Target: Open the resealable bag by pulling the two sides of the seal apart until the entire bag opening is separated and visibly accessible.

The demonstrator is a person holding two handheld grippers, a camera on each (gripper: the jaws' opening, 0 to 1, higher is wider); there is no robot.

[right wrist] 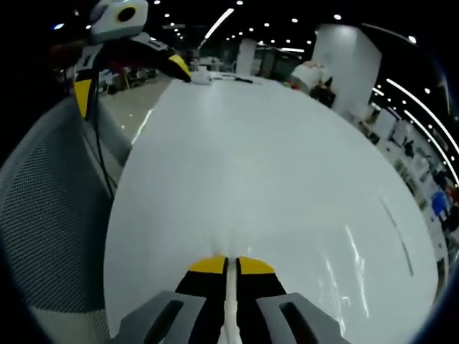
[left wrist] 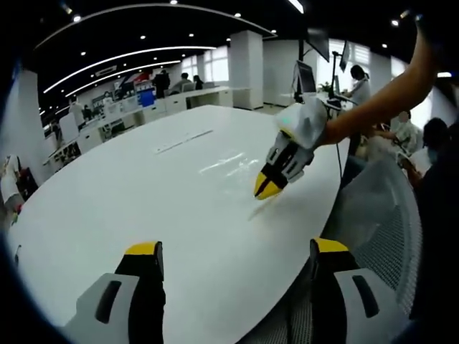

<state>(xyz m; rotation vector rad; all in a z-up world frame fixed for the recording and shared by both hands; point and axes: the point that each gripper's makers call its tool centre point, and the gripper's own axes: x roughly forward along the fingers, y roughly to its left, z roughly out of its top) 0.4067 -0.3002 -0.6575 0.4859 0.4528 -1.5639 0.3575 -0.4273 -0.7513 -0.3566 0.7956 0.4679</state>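
A clear resealable bag point(left wrist: 228, 163) lies flat on the white table point(left wrist: 129, 208), showing mostly as glints. My right gripper point(left wrist: 267, 188) reaches in from the right, a hand holding it, with its yellow tips together at the bag's near edge. In the right gripper view its jaws point(right wrist: 231, 266) are shut on a thin pale strip of the bag point(right wrist: 231, 304), and more of the film glints to the right. My left gripper point(left wrist: 237, 248) is open above the table's near edge with nothing between its fingers. It also appears open at the upper left of the right gripper view point(right wrist: 133, 79).
A grey mesh chair point(left wrist: 380, 215) stands against the table's rim, also seen as the mesh chair point(right wrist: 50, 229). A thin strip point(left wrist: 183, 141) lies farther along the table. Desks, monitors and several people fill the office behind.
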